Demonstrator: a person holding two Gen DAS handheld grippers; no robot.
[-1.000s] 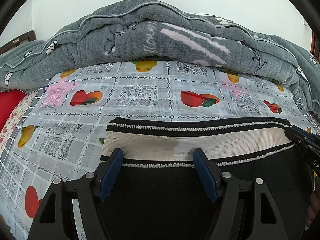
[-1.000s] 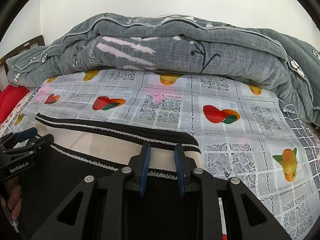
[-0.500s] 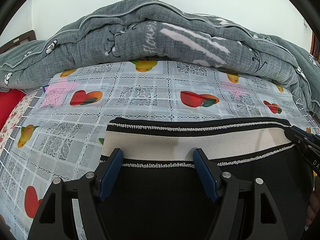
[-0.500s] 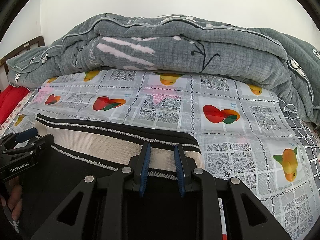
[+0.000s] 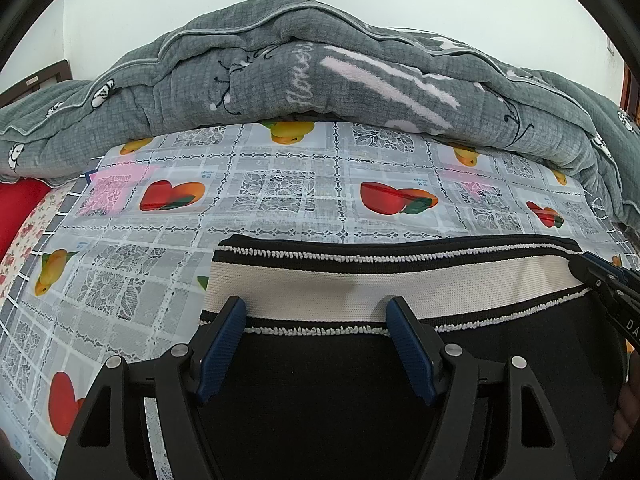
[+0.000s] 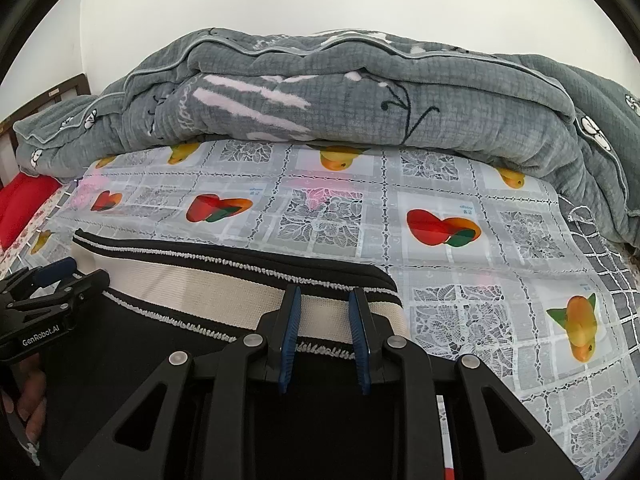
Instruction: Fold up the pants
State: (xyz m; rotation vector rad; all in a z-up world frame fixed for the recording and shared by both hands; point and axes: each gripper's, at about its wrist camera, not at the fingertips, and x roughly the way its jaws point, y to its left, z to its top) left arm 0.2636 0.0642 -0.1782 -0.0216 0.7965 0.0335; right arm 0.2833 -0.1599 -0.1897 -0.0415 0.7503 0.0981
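Grey quilt (image 5: 320,80) lying bunched along the bed's far side; fruit-print cloth (image 6: 460,280) covering the bed; red pillow (image 6: 20,204) sitting at left.

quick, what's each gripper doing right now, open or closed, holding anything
left gripper: jaws wide open over the waistband of the black pants, holding nothing.
right gripper: jaws narrow over the waistband's right end; a grip cannot be told.

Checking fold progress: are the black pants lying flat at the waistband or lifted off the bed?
Lying flat: the cream waistband of the black pants rests spread across the fruit-print cover. Legs cannot be seen.
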